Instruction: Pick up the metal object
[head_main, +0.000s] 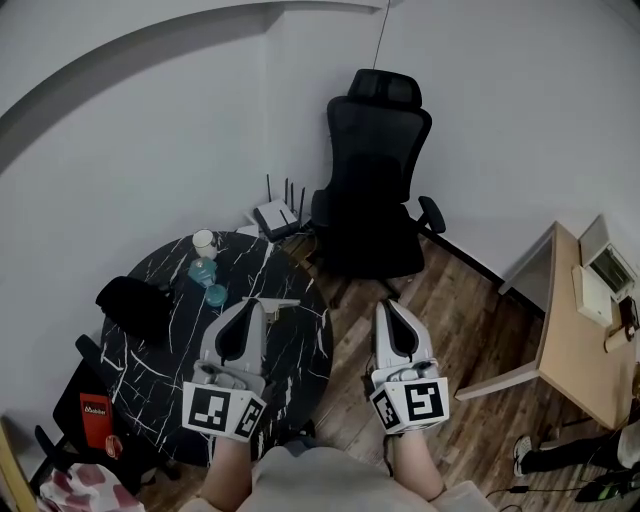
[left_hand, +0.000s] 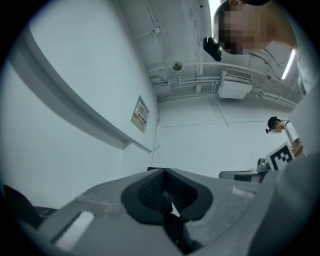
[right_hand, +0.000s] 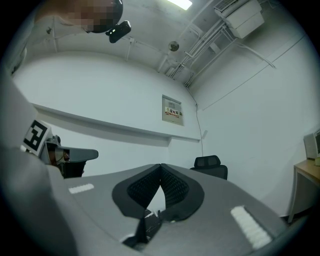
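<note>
The left gripper (head_main: 250, 305) hangs over the round black marble counter with white veins (head_main: 160, 370), its jaws pressed together with nothing between them. The right gripper (head_main: 386, 306), over the brown wooden floor (head_main: 470, 330), is likewise closed and empty. A pale, flat metal object (head_main: 282, 301) lies on the counter just beside the left tips. That gripper partly covers it, and its shape is too small to make out.

Grey walls (head_main: 120, 150), wood floor (head_main: 470, 300), black office chair (head_main: 375, 170)
</note>
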